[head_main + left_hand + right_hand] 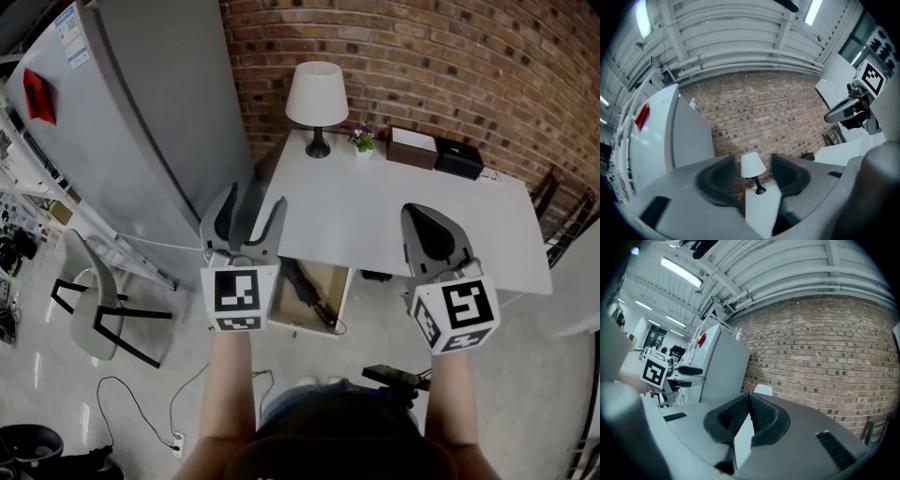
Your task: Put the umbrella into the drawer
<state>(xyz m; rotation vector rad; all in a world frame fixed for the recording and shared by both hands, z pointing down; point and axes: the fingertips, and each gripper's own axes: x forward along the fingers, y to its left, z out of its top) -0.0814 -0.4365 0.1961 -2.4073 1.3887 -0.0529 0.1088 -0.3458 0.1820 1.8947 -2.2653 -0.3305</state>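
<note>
A black folded umbrella (307,292) lies inside the open wooden drawer (335,279) that is pulled out from under the white desk (375,211). Both grippers are held high above the drawer, pointing level toward the brick wall, and neither touches the umbrella. My left gripper (255,199) is at the left, over the desk's left corner, with its jaws open and nothing between them; in the left gripper view (752,163) only the lamp shows through the gap. At the right, my right gripper (418,212) has its jaws shut and empty, and its ribbed pads meet in the right gripper view (749,395).
On the desk's far edge stand a white lamp (316,98), a small flower pot (362,139), a brown box (412,148) and a black box (459,159). A grey refrigerator (159,122) is left of the desk, with a chair (94,300) in front of it.
</note>
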